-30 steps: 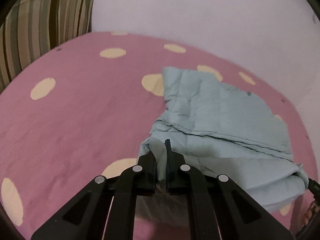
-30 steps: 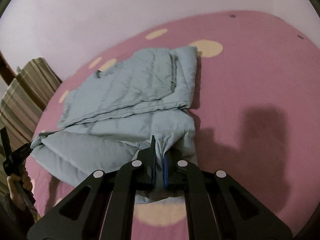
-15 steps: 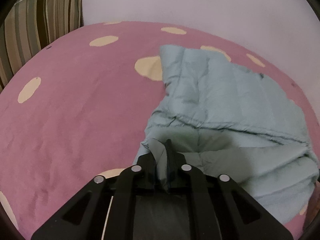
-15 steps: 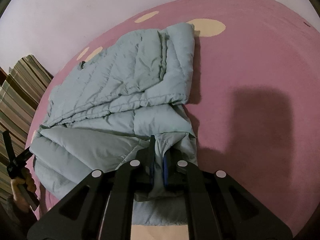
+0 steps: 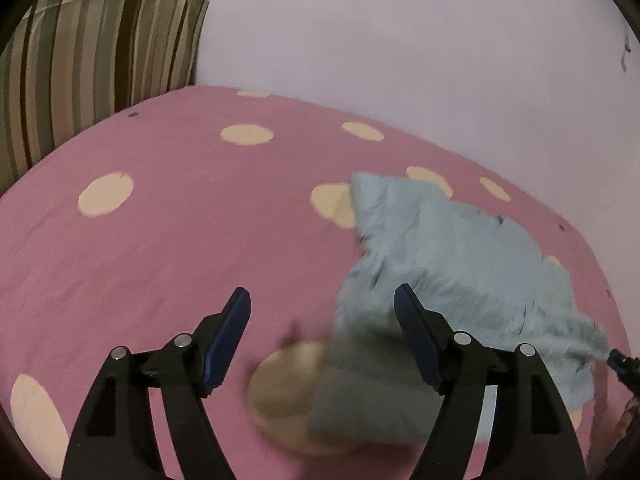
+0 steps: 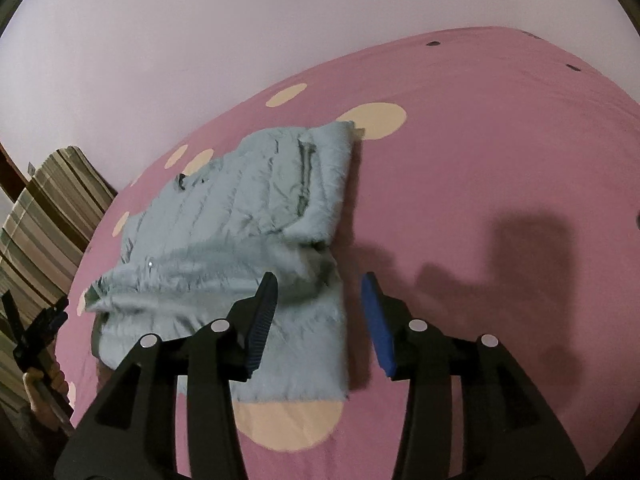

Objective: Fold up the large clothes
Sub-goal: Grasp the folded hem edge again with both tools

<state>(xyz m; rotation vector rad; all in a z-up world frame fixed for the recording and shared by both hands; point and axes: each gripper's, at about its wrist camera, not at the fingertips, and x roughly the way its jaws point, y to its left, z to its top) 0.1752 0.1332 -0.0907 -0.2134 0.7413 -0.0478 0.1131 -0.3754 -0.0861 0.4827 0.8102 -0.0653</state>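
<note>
A pale blue quilted jacket [image 5: 452, 264] lies folded on the pink spotted bed [image 5: 168, 240]; it also shows in the right wrist view [image 6: 248, 232]. My left gripper [image 5: 322, 300] is open and empty above the jacket's near left corner. My right gripper [image 6: 320, 284] is open and empty above the jacket's near right corner. The near part of the jacket is blurred in both views. The left gripper also appears small at the left edge of the right wrist view [image 6: 36, 320].
A striped cushion [image 5: 92, 56] stands at the bed's far left against the pale wall [image 5: 400, 40]. It also shows in the right wrist view [image 6: 44, 216]. Gripper shadows fall on the bed [image 6: 520, 248] to the right of the jacket.
Both grippers have opened and let go of the jacket's edge, then pulled up and back. The released near layer has dropped onto the bed.
</note>
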